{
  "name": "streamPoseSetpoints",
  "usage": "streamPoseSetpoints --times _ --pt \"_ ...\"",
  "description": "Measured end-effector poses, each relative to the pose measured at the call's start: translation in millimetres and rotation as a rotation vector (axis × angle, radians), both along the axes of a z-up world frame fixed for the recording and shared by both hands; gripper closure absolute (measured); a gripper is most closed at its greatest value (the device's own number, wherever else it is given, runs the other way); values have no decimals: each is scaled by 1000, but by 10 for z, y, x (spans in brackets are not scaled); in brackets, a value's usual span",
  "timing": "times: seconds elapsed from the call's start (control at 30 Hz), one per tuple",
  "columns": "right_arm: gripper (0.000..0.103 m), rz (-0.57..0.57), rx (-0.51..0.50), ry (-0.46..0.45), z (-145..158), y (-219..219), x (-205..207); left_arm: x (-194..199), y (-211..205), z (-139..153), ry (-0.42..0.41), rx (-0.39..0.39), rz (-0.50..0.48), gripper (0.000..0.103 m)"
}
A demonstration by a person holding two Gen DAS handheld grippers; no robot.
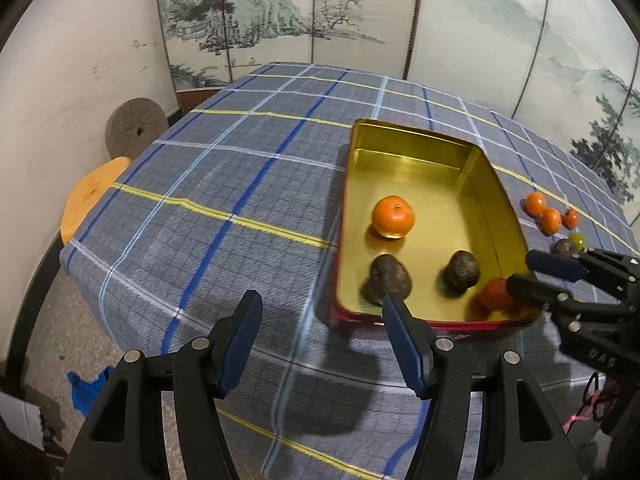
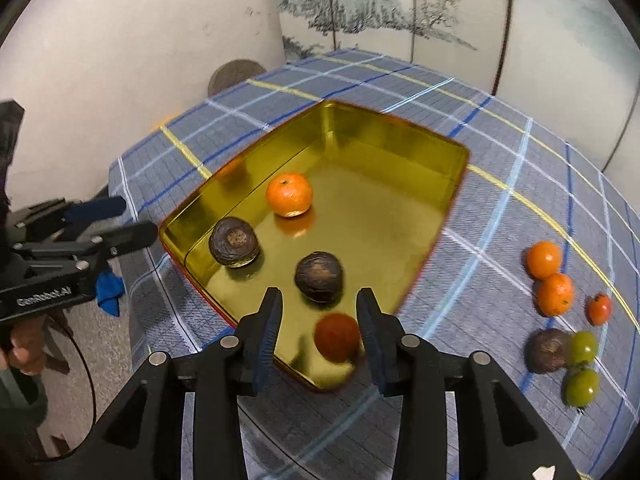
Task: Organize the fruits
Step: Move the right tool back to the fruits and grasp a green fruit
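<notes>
My left gripper [image 1: 320,340] hangs half open over bare plaid cloth [image 1: 224,184], holding nothing. Rightward, the gold tin [image 2: 452,196] holds a blurred red fruit [image 2: 337,337] between my right gripper's [image 2: 319,334] parted jaws, untouched, near the tin's front rim.

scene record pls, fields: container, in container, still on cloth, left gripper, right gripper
container: gold tin on the plaid tablecloth
in container: mandarin, two dark brown fruits, red tomato (blurred)
still on cloth: two mandarins, small red tomato, dark brown fruit, two green tomatoes, right of the tin
left gripper: open, empty
right gripper: open, red tomato between the jaws, unpressed
</notes>
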State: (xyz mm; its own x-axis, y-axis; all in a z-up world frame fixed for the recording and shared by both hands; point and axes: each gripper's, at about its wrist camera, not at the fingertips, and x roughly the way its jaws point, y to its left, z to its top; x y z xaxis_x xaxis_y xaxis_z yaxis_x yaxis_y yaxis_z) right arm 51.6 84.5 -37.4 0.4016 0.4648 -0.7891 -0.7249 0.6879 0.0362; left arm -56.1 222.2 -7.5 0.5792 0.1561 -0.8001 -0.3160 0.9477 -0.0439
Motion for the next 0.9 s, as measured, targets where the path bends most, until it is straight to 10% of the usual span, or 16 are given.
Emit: streamPoseSetpoints --times 0.57,0.9 --pt "66 -398 6 -19 28 -1828 408 361 -743 137 -20 -24 -171 40" --pt "66 -446 9 13 -240 -2103 609 722 -1265 117 -4 -43 -273 40"
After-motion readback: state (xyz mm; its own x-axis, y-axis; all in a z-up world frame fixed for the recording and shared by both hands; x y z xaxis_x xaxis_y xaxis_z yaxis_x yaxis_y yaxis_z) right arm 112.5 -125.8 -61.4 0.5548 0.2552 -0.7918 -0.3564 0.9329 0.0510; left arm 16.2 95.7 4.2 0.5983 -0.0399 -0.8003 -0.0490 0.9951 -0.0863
